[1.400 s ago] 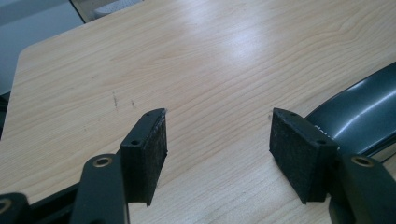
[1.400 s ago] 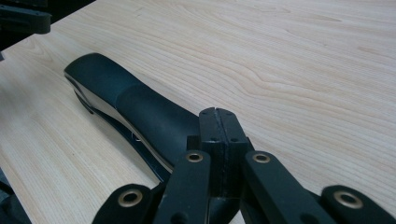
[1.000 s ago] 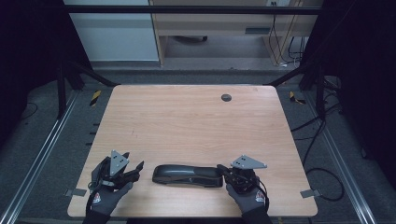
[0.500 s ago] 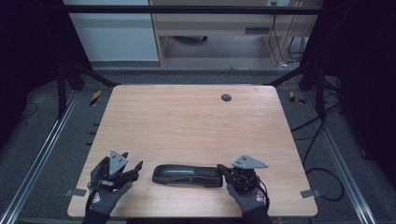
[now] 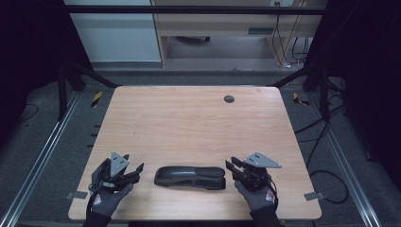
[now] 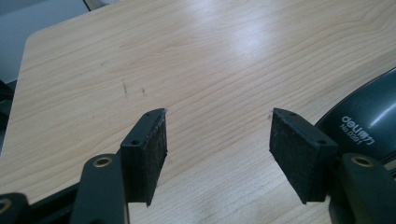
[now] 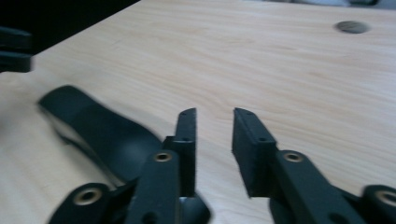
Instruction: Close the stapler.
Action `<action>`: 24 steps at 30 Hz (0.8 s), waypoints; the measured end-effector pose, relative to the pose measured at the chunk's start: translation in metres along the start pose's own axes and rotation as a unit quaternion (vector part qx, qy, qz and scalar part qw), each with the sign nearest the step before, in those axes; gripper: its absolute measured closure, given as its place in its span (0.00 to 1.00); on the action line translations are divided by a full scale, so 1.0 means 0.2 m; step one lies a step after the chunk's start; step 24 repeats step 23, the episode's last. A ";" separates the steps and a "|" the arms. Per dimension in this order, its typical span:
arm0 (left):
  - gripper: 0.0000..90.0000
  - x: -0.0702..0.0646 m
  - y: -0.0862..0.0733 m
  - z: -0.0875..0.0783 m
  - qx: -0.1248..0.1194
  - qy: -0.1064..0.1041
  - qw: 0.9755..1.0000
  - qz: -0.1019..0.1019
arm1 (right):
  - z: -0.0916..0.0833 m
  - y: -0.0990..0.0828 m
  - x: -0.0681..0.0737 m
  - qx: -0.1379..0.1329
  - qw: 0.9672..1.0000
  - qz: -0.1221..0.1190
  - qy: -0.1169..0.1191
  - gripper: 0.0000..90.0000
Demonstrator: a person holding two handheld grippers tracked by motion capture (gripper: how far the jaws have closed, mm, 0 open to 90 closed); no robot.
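A dark stapler (image 5: 190, 176) lies flat near the desk's (image 5: 189, 118) front edge, between two gloved hands. The left tongs (image 5: 134, 171) stand spread beside its left end, nothing between them. The right tongs (image 5: 231, 168), jaws just opening, stand parted at its right end, gripping nothing

The black stapler (image 5: 190, 177) lay low between the two hands, the sole obstacle near them. Beyond it the wooden table (image 5: 189, 123) ran open, save a small grommet hole (image 5: 229, 99) far back.
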State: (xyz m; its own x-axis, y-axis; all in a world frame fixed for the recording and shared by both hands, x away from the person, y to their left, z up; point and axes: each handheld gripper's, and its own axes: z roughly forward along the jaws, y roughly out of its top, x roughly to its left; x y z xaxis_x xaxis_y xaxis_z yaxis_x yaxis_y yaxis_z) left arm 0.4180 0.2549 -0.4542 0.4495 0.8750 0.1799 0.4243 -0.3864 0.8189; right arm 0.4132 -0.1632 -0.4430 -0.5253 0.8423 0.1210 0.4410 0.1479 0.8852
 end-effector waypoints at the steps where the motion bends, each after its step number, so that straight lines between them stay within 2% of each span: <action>1: 0.41 0.01 -0.01 0.00 0.003 0.001 1.000 -0.002 | 0.00 0.00 -0.03 -0.005 1.000 0.002 -0.015 0.65; 2: 0.41 0.01 -0.01 0.00 0.003 0.001 1.000 -0.002 | -0.01 -0.01 -0.05 -0.006 1.000 0.004 -0.025 0.60; 3: 0.41 0.01 -0.01 0.01 0.005 0.002 1.000 -0.001 | -0.01 -0.01 -0.08 -0.005 0.999 0.007 -0.047 0.55; 4: 0.41 0.01 -0.01 0.01 0.006 0.002 1.000 -0.002 | -0.01 -0.01 -0.08 -0.005 0.999 0.007 -0.047 0.55; 5: 0.41 0.02 -0.02 0.01 0.006 0.004 1.000 -0.004 | 0.00 -0.03 -0.13 0.003 0.997 0.013 -0.075 0.49; 10: 0.40 0.03 -0.02 0.02 0.010 0.005 1.000 -0.005 | -0.01 -0.06 -0.25 0.029 0.993 0.029 -0.110 0.44; 15: 0.40 0.05 -0.04 0.03 0.019 0.008 1.000 -0.009 | -0.01 -0.10 -0.35 0.046 0.991 0.038 -0.118 0.38; 17: 0.40 0.05 -0.04 0.04 0.019 0.009 1.000 -0.010 | -0.01 -0.10 -0.36 0.049 0.991 0.037 -0.120 0.39; 19: 0.40 0.06 -0.05 0.04 0.024 0.011 1.000 -0.010 | -0.01 -0.13 -0.42 0.066 0.989 0.036 -0.128 0.38; 24: 0.40 0.08 -0.05 0.05 0.027 0.014 0.999 -0.012 | -0.02 -0.15 -0.47 0.078 0.987 0.040 -0.137 0.38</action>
